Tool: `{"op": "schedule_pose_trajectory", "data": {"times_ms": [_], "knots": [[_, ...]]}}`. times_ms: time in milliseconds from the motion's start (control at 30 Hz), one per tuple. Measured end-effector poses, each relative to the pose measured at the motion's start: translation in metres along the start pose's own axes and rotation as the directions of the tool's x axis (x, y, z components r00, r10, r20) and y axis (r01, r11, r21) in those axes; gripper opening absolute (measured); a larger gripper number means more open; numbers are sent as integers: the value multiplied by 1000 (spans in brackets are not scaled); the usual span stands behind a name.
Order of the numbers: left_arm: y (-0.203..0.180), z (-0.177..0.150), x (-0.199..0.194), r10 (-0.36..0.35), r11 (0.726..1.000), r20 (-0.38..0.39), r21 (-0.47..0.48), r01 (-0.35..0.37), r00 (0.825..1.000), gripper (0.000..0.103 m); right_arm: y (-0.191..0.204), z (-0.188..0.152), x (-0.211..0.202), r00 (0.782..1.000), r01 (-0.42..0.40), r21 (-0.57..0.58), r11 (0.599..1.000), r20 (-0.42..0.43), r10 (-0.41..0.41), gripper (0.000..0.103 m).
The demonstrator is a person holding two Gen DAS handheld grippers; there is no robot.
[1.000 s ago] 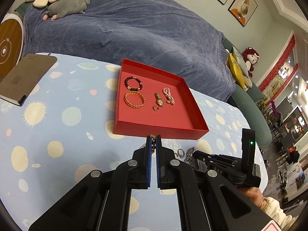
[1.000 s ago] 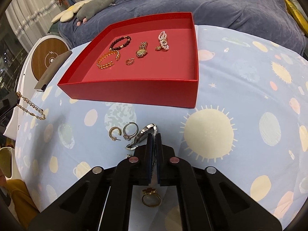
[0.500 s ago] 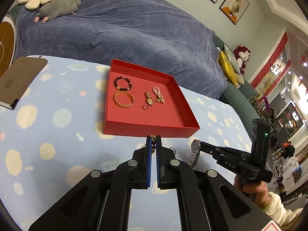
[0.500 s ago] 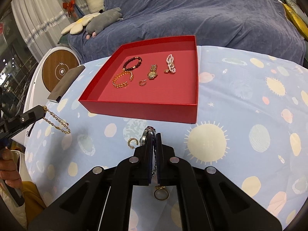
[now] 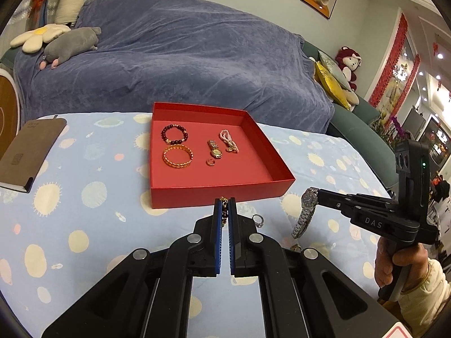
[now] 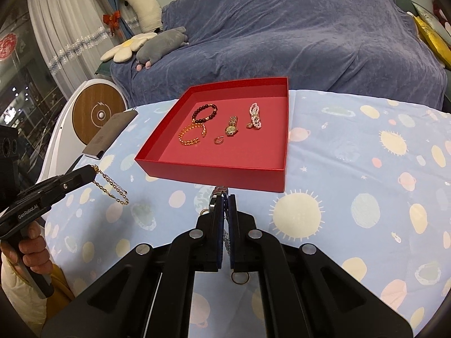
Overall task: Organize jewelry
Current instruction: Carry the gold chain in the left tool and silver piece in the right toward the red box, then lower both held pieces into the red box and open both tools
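My left gripper (image 5: 224, 201) is shut on a thin gold chain (image 6: 111, 187), which dangles above the table at the left of the right wrist view. My right gripper (image 6: 224, 197) is shut on a silver watch (image 5: 307, 205), whose strap hangs free above the cloth. Both hang just in front of the red tray (image 5: 220, 194). The tray holds a dark bead bracelet (image 5: 174, 134), a gold bangle (image 5: 178, 156), a gold watch (image 5: 214, 149), a pink pearl bracelet (image 5: 229, 140) and a small ring (image 5: 210, 162).
A silver ring (image 5: 258, 219) and a gold ring (image 6: 239, 277) lie on the spotted blue tablecloth near the grippers. A brown notebook (image 5: 31, 152) sits at the table's left edge. Behind the table stands a sofa under a blue cover (image 5: 183, 56), with plush toys on it.
The right gripper has lifted the silver watch off the table and risen. The left gripper has drifted back and rolled a little, still holding the chain.
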State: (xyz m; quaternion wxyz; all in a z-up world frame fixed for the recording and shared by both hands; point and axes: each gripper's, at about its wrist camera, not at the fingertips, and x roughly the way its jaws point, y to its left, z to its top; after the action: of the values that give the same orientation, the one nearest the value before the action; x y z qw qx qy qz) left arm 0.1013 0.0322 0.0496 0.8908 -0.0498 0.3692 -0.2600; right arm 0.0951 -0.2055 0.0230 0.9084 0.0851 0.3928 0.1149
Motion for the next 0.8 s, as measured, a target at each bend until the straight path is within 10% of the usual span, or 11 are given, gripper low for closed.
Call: {"op": "schedule_pose_trajectory", "data": {"times_ms": [800], "knots": [[2,81,52,109,994,40,6,-110,993,2,-7,93,11,995,2,-12,1000,100,-1,2]]}}
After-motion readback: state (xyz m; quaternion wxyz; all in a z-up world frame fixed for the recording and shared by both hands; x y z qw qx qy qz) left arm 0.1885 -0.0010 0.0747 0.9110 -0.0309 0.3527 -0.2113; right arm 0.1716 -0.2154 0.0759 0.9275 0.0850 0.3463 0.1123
